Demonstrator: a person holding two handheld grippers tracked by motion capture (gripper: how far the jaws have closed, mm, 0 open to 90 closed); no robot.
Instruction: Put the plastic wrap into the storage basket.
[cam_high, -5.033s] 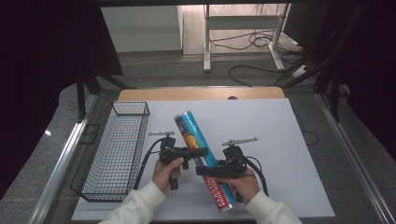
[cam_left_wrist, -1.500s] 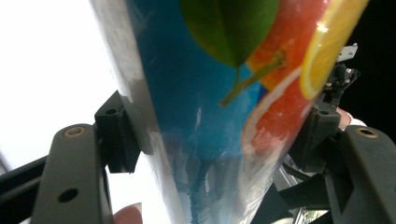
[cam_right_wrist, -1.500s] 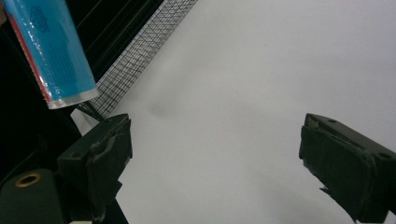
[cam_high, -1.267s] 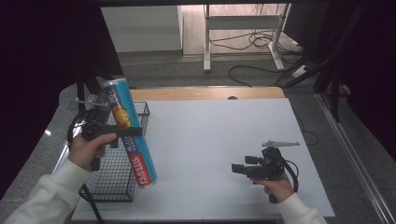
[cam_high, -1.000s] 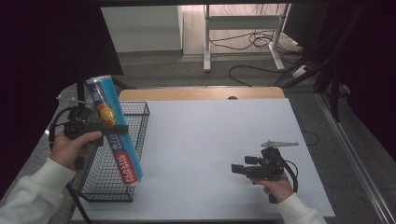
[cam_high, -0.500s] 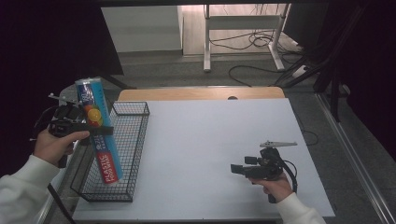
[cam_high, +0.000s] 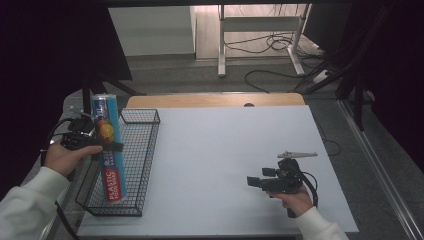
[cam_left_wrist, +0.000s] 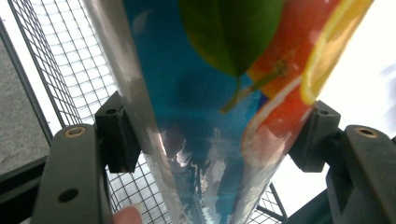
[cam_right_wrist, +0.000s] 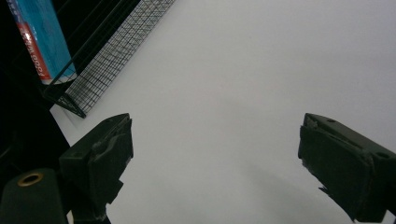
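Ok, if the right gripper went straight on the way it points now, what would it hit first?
Probably the wire basket. The right gripper, jaws open and empty, points across the bare white table toward the basket's near corner, with the plastic wrap box behind the mesh. Depth is hard to judge; it may skim the tabletop first.

My high view looks forward and down over the bench (cam_high: 220, 150). Left gripper view sits tight on the box (cam_left_wrist: 210, 107); right gripper view faces bench and basket (cam_right_wrist: 112, 51), shared with high.
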